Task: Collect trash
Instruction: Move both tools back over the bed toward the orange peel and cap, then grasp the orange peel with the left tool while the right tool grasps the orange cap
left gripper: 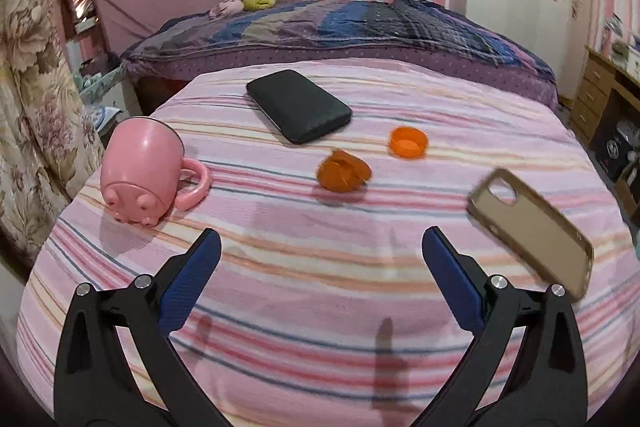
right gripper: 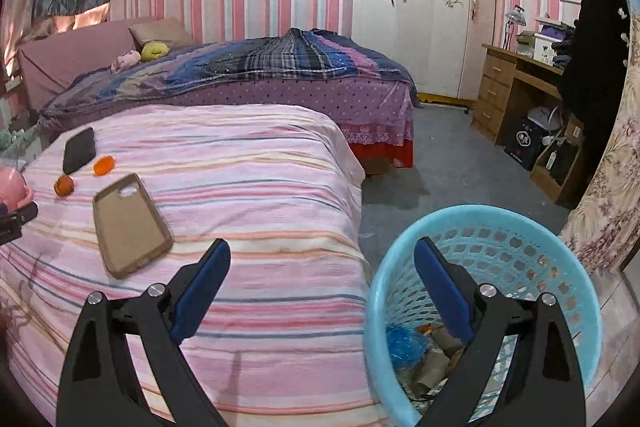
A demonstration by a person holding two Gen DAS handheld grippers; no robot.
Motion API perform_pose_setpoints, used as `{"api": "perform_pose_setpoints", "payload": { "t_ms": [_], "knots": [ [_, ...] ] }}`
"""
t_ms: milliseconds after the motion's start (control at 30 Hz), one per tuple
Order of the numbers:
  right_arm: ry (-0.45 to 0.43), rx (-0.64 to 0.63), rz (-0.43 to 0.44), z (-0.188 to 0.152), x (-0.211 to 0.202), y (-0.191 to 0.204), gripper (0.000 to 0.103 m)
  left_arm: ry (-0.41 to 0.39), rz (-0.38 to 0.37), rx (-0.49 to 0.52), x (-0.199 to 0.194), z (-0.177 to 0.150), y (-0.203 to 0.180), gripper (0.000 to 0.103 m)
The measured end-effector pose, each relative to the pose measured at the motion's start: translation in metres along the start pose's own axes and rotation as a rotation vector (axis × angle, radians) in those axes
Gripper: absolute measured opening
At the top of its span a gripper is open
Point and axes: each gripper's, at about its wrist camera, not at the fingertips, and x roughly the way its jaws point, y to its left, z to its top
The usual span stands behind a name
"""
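A crumpled orange wrapper (left gripper: 343,171) and an orange cap (left gripper: 408,142), open side up, are seen lying apart on the striped bedspread (left gripper: 320,287). A blue perforated basket (right gripper: 568,267), partly filled with scraps, stands beside the bed.

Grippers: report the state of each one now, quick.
Left gripper: open, holding nothing, above the pink striped bedspread.
Right gripper: open, holding nothing, partly above the light blue plastic mesh basket.

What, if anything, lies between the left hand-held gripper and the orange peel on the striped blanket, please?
Nothing visible does. The left hand-held gripper is open, and only bare striped blanket lies between it and the orange peel. The pink mug and phone case sit off to either side.
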Motion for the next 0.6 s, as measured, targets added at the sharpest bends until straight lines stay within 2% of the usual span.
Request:
{"api": "perform_pose_setpoints", "payload": {
  "t_ms": [133, 167, 233, 333, 367, 600],
  "knots": [
    [-0.006, -0.001, 0.033, 0.004, 0.004, 0.007, 0.091, 0.007, 0.008, -0.020, 0.014, 0.016, 0.005, 0.097],
    [-0.005, -0.002, 0.060, 0.013, 0.009, 0.014, 0.091, 0.003, 0.013, -0.018, 0.018, 0.020, 0.006, 0.097],
    [-0.001, -0.002, 0.066, 0.017, 0.017, 0.014, 0.091, 0.001, 0.025, -0.011, 0.025, 0.028, 0.004, 0.097],
    [-0.020, -0.036, 0.093, 0.046, 0.034, 0.037, 0.091, 0.006, 0.037, 0.006, 0.037, 0.037, 0.003, 0.097],
    [-0.020, -0.036, 0.094, 0.046, 0.035, 0.037, 0.091, 0.009, 0.036, 0.008, 0.040, 0.038, 0.003, 0.097],
    [-0.019, -0.087, 0.135, 0.075, 0.076, 0.080, 0.091, 0.081, 0.004, 0.040, 0.072, 0.045, -0.007, 0.097]
  ]
}}
